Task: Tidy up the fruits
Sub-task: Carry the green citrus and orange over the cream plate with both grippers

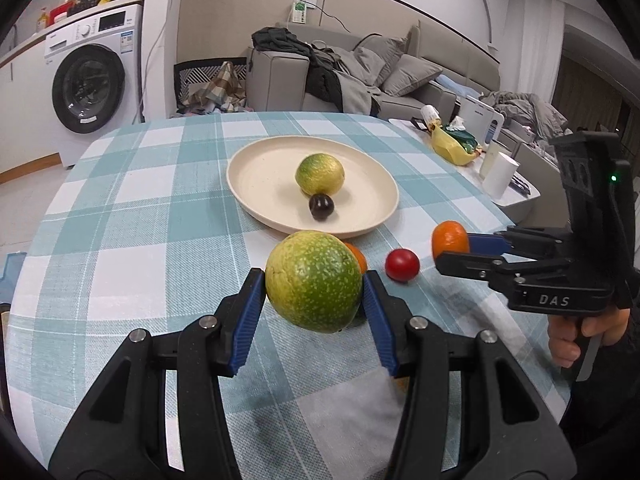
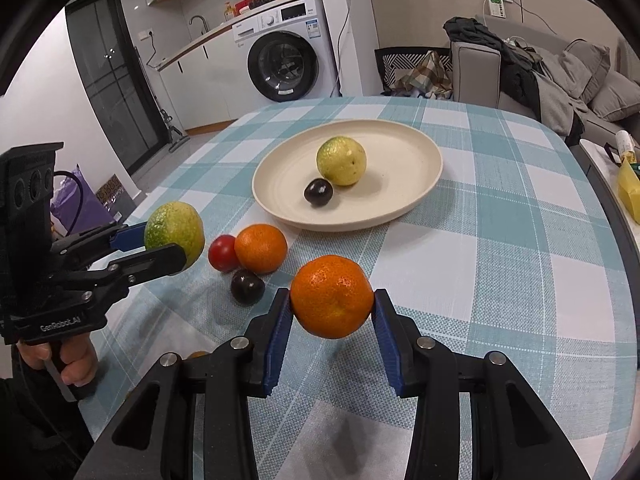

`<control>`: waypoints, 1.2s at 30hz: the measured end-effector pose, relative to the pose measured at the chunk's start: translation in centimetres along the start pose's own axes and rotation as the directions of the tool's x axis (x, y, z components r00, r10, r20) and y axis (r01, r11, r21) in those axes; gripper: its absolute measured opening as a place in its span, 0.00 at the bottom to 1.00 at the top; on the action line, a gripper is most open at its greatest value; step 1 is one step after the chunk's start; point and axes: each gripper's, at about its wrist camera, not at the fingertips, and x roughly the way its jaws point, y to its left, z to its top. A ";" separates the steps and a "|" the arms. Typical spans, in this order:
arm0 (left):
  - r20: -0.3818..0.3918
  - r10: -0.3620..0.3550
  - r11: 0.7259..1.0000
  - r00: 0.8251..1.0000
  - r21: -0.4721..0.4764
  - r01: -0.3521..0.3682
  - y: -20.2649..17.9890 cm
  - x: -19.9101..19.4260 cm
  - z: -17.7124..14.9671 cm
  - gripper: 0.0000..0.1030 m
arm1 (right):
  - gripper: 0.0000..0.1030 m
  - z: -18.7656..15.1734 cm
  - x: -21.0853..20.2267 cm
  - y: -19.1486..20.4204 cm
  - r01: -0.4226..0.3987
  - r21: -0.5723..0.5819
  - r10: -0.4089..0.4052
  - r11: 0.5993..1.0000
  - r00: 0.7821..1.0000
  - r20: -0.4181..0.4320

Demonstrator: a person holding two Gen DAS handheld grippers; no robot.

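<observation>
1. A green-yellow fruit (image 1: 314,280) was clamped in the left gripper (image 1: 314,286), held above the cloth short of the plate (image 1: 256,168).
2. An orange (image 2: 332,296) was gripped by the right gripper (image 2: 332,306), likewise short of the plate.

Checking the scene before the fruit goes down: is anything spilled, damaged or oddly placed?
Nothing stands out. The plate sits flat on the table, holding a green-yellow fruit and a dark plum. The left gripper holds a green fruit and the right gripper an orange, both gripped squarely.
</observation>
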 end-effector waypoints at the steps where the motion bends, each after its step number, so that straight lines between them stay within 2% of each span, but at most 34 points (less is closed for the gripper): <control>1: 0.007 0.010 1.000 1.000 -0.002 -0.010 0.1 0.0 0.1 0.45 | 0.41 0.1 -0.2 -0.1 -0.001 0.007 0.001 1.000 1.000 0.013; 8: 0.044 0.034 0.999 0.998 -0.018 -0.034 0.8 0.5 1.1 0.46 | 0.41 0.8 -1.1 -0.4 -0.014 0.047 0.009 0.999 0.994 0.106; 16: 0.075 0.055 0.998 0.996 -0.013 -0.054 0.9 1.7 2.8 0.45 | 0.41 1.7 -1.4 -0.5 0.001 0.076 -0.014 0.997 0.986 0.168; 36: 0.100 0.104 0.995 0.990 -0.010 -0.103 1.3 4.3 5.9 0.46 | 0.41 4.5 0.1 -1.3 0.014 0.151 -0.043 0.988 0.980 0.196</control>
